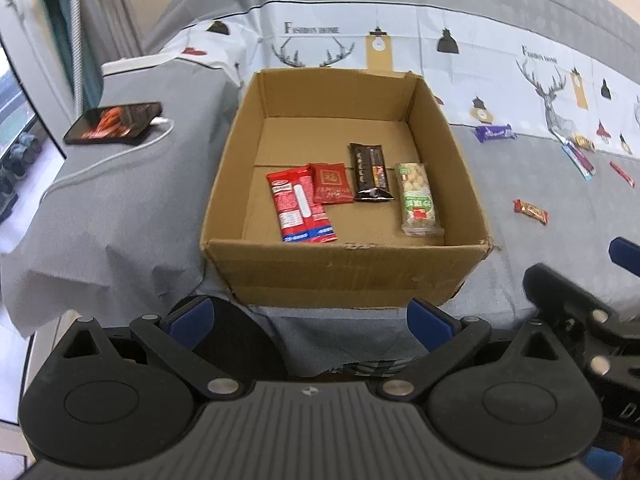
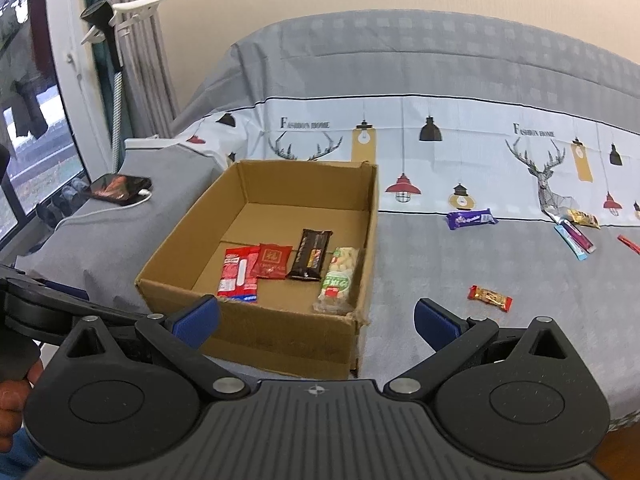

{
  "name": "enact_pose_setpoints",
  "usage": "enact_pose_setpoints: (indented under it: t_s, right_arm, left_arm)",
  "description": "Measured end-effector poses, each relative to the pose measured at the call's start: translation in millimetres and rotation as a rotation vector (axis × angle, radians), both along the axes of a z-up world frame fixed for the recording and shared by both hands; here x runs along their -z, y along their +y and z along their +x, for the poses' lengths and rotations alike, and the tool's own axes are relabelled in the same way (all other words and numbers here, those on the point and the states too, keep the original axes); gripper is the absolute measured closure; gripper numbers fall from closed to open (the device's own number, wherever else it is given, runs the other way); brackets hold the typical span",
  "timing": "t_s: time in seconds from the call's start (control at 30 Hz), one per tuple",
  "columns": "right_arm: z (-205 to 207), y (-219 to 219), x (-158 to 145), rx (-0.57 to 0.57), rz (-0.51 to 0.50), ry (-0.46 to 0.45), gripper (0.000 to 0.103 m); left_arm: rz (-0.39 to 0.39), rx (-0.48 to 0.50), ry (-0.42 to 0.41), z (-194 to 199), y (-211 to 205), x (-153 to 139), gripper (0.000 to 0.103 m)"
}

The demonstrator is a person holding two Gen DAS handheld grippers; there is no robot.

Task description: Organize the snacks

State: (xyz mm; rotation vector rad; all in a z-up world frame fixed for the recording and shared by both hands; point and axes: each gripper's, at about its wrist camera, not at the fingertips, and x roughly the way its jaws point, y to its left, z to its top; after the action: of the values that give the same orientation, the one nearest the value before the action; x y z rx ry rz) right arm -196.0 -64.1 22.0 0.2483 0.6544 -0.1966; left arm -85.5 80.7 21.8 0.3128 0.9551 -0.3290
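Note:
An open cardboard box [image 1: 344,272] [image 2: 280,344] stands on the grey bed cover. Inside lie a red-and-white packet [image 1: 300,208] [image 2: 239,274], a small red packet [image 1: 331,183] [image 2: 272,261], a dark bar [image 1: 370,172] [image 2: 313,254] and a green-labelled clear pack [image 1: 418,200] [image 2: 339,279]. Loose snacks lie right of the box: a red-gold bar [image 1: 531,211] [image 2: 490,298], a purple bar [image 1: 494,133] [image 2: 472,219], a pink-blue stick [image 2: 573,240] and a gold packet [image 2: 585,218]. My left gripper [image 1: 312,326] is open and empty before the box's near wall. My right gripper [image 2: 318,320] is open and empty at the box's near right corner.
A phone [image 1: 114,122] [image 2: 120,188] on a white cable lies left of the box. A thin red stick [image 1: 622,174] [image 2: 629,244] lies at far right. The bed's left edge drops off near a window. The right gripper's body [image 1: 580,312] shows in the left wrist view.

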Motion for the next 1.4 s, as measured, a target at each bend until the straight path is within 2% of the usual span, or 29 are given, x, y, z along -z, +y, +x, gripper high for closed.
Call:
enact_pose_setpoints:
  t_s: [0.23,0.33,0.6,0.73,0.87,1.07,1.23,1.3,1.4]
  right_arm:
    - [-10.6,-57.8,9.1,0.139,0.029,-0.007,0.0]
    - [-16.9,-92.7,14.6,0.211,0.021,-0.004,0.0]
    - [-25.9,-211.6,34.4,0.442,-0.023,0.022,0.0]
    - [-17.8,-282.0,54.1,0.548,-0.06,0.029,0.0]
    - [8.2,-356.2,87.5,0.639,-0.127,0.049,0.0]
    - [66.1,-465.2,167.2,0.68,-0.073,0.173,0.001]
    - [114.3,-522.0,228.5,0.689,-0.166,0.29,0.001]
    - [128.2,-535.9,248.6,0.626,-0.15,0.341,0.001]
    - [143.6,-539.0,257.6,0.503,-0.102,0.289,0.001]
  left_arm:
    - [0.023,0.09,0.023,8.0,-52.8,-3.6,0.0]
    - [0.017,0.135,0.063,16.0,-82.9,-4.7,0.0]
    - [0.037,0.239,0.083,52.8,-184.8,-1.7,0.0]
    - [0.064,0.279,0.074,84.0,-246.5,12.6,0.0]
    - [0.097,0.3,0.077,125.8,-313.1,43.1,0.0]
    - [0.116,0.401,0.109,193.0,-413.2,109.1,0.0]
    - [0.163,0.406,0.103,241.0,-468.1,167.0,0.0]
    - [0.181,0.422,0.121,253.6,-480.0,185.4,0.0]
    - [0.196,0.459,0.142,266.0,-493.2,204.5,0.0]
